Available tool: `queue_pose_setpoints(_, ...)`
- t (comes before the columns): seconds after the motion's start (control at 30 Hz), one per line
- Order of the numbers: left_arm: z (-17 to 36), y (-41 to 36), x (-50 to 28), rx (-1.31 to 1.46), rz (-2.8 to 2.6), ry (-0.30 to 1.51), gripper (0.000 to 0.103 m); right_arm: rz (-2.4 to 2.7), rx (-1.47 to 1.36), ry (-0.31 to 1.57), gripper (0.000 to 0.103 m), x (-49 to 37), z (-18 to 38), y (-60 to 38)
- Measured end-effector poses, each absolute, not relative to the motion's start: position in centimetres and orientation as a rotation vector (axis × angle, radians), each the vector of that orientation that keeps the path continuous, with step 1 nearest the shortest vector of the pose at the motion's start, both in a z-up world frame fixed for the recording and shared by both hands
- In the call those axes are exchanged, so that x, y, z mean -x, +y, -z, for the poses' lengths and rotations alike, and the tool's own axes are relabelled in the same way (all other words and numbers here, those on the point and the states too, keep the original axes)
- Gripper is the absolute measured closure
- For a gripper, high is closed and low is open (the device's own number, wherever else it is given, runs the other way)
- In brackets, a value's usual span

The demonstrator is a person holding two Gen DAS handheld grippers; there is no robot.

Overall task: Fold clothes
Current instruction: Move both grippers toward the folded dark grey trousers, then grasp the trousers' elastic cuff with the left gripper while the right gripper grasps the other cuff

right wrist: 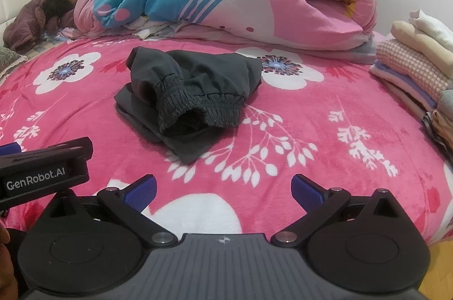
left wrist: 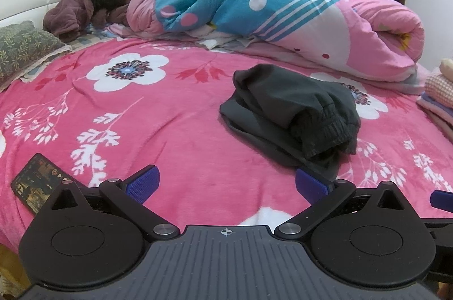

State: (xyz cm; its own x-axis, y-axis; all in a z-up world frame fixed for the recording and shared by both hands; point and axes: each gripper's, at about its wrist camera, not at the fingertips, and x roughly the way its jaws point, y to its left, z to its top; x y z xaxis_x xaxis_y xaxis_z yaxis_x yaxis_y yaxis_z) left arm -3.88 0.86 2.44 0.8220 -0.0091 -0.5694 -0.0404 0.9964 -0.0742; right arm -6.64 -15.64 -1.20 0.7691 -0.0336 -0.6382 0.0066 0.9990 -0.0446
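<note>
On the pink floral blanket, mid-bed, lay the dark garment, bunched in a loose heap, with an elastic cuff gaping toward us and flatter layers under it. Both tongs hung low at the near edge, clear of the cloth: the left gripper stood wide and held nothing, and the right gripper likewise stood wide and held nothing. In the right view the body of the left tool showed at near left.

Progress, as we judged it: the garment was not a flat, squared packet; its upper part was rumpled, though the lower layers looked roughly doubled over. At far right a stack of folded clothes rested on the bed, so some pieces already lay folded, by whatever cause. The heap fitted either a piece partly folded or one merely dropped; we could not settle which.

Hidden or unclear: we could not tell whether the garment was trousers or a jacket, nor how many layers lay beneath. The stack was cut off by the right edge in both views. Behind, a rolled quilt covered most of a person lying at far left. A phone at near left was partly masked by the left tool.
</note>
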Motion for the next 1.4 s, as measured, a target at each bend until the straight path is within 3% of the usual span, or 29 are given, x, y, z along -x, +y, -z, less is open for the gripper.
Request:
queue_pose_setpoints(1.07, -1.9, 1.1, 2.5, 0.095, 0.029, 0.548, 0.0, -0.007, 0.003, 0.612, 0.0, 5.3, 0.5, -18.1)
queue_pose_setpoints(1.4, -0.8, -4.0, -0.7, -0.038, 0.312, 0.488, 0.002, -0.24, -0.318, 0.639, 0.004, -1.7, 0.9, -25.3)
